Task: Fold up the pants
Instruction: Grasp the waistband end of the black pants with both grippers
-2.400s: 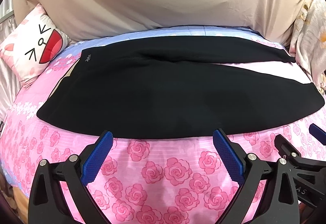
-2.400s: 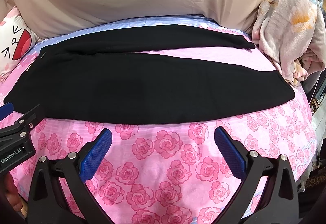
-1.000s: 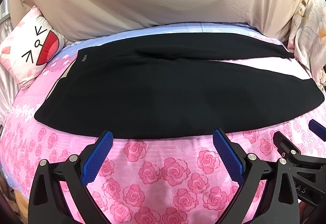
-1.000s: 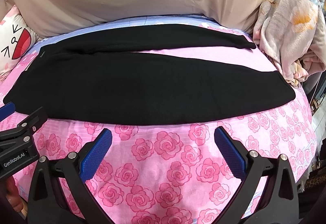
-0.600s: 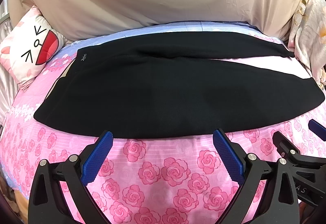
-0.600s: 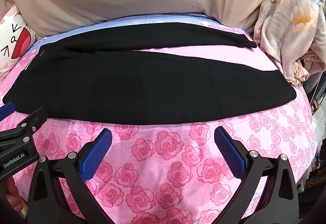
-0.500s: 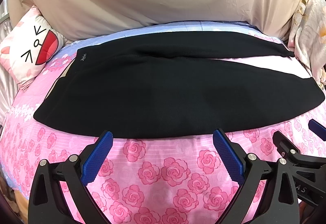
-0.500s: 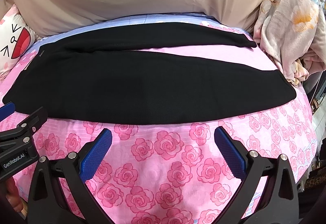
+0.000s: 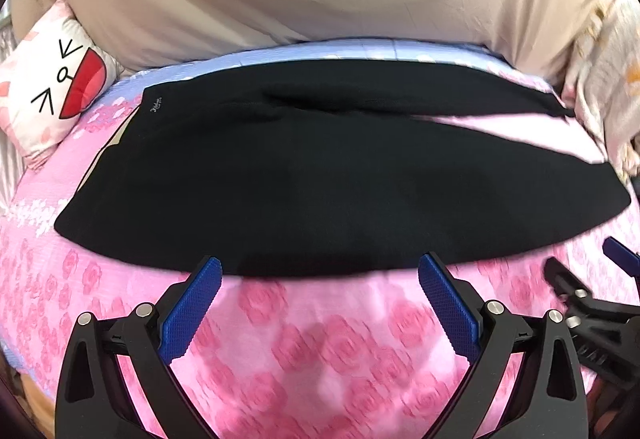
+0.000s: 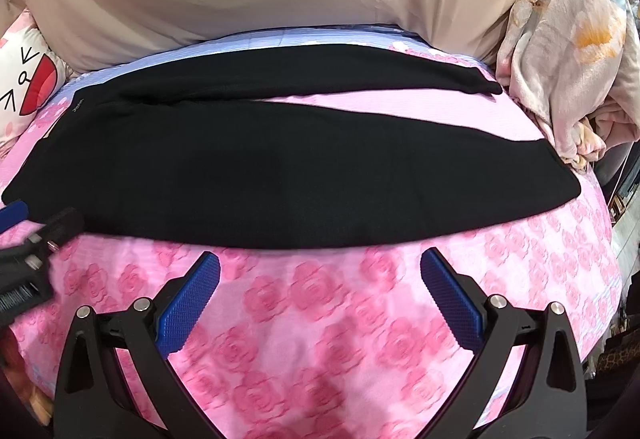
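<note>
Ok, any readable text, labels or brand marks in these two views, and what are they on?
Small pale mark at the waistband corner of the black pants: too small to read.
Lettering on the right hand-held gripper body: blurred, unreadable.
Cartoon pillow: a drawn face only, no words.
Nothing else carries text.

Near strip of bedspread lies open before the pants. Pillow bounds far left; blanket crowds far right.
</note>
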Motion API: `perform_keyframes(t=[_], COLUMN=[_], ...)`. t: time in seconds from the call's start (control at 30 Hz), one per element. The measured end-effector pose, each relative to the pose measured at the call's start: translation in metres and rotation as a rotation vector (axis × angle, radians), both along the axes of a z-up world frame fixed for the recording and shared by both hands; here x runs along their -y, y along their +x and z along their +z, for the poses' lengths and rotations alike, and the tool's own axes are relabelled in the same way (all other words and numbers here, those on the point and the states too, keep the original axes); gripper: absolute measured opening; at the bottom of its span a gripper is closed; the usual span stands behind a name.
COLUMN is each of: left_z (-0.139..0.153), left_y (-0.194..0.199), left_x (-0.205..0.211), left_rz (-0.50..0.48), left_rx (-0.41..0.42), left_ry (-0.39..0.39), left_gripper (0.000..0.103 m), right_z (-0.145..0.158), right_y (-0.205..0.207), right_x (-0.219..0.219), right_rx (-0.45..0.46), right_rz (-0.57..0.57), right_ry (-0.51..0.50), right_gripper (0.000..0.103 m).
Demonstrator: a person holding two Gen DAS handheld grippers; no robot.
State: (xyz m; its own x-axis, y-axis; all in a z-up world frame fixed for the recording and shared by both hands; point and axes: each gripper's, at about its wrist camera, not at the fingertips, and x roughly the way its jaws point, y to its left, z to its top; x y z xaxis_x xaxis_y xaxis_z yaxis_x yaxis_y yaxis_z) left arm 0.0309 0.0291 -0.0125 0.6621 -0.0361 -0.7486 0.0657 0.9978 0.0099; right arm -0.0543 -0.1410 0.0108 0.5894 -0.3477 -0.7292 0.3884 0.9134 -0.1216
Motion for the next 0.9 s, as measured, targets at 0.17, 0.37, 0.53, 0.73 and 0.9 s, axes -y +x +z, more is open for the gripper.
perform_keyframes(t=[0.17,0.37,0.53,0.73,0.9], left_z=[0.022,0.032,0.018,0.005,-0.019], left_y=[0.059,0.170,0.251,0.306,0.342], left_x=[-0.056,-0.159,-0.237,-0.296,-0.320], left_rz=[0.075,0.249,0.388,0.483,0.468], left_rx=[0.043,-0.008,-0.083,-0.098,-0.167], left_ry=[-0.035,-0.096,-0.136,-0.148,-0.118], left_gripper=[0.097,0.097,0.097,0.097,0.097], right_z=[0.010,0.017,0.020,0.011,-0.007], right_y=[0.018,0.086,0.155,0.214,0.237], right_x=[0.091,0.232,0.327,0.399,0.428], right_rx=[0.088,0.072,0.008,-0.022,-0.063], right_rz=[-0.082,-0.177,-0.227,-0.239,-0.232], right_ry=[-0.042,-0.135,-0.150,-0.071,0.005], right_gripper=[0.098,0.098,0.098,0.098,0.098])
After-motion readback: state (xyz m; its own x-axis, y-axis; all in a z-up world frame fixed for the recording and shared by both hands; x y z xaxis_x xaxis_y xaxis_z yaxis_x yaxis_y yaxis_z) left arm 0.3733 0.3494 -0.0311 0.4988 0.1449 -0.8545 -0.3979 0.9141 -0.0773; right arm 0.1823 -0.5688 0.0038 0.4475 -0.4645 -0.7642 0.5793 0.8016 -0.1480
